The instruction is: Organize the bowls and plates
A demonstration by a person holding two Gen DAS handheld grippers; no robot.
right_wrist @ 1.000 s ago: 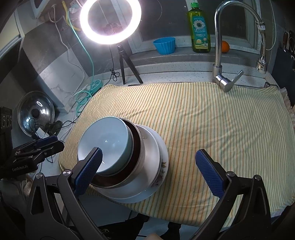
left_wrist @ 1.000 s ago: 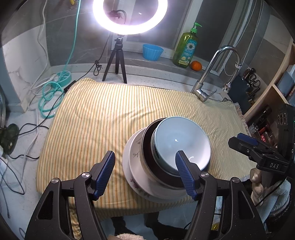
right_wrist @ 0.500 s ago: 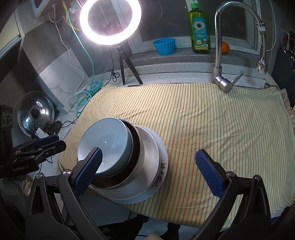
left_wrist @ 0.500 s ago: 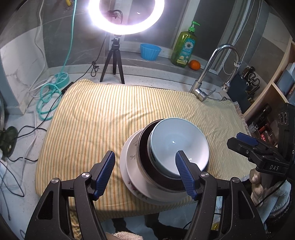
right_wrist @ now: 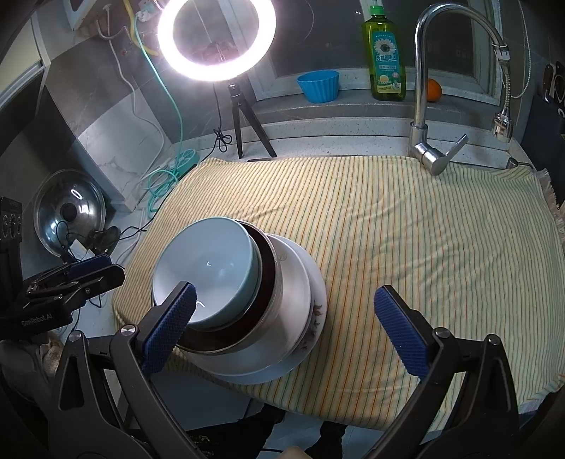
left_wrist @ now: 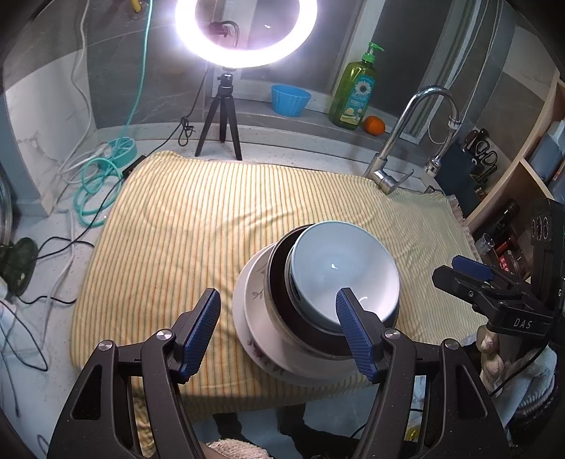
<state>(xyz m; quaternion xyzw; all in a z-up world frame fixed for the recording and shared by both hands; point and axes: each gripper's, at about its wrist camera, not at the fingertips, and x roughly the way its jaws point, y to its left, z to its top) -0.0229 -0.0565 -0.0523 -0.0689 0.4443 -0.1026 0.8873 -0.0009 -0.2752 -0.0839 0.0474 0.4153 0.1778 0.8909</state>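
Note:
A stack stands near the front edge of the striped cloth (left_wrist: 212, 226): a pale blue bowl (left_wrist: 342, 268) nested in a dark metal-rimmed bowl (left_wrist: 279, 264), on a white flowered plate (left_wrist: 254, 300). The same blue bowl (right_wrist: 208, 261), dark bowl (right_wrist: 265, 275) and plate (right_wrist: 300, 282) show in the right wrist view. My left gripper (left_wrist: 277, 317) is open and empty, above the stack's front left. My right gripper (right_wrist: 286, 310) is open and empty, just in front of the stack; it also shows in the left wrist view (left_wrist: 469, 279).
A ring light on a tripod (left_wrist: 243, 31), a blue cup (left_wrist: 290, 99), a green soap bottle (left_wrist: 356, 91) and an orange (left_wrist: 374, 125) stand at the back. A faucet (right_wrist: 423, 106) rises at the back right. Cables (left_wrist: 95, 190) lie left. A pot lid (right_wrist: 69, 212) leans left.
Both grippers stay open. The left wrist view has shifted slightly, so the stack sits a little further from it; the stack itself has not moved.

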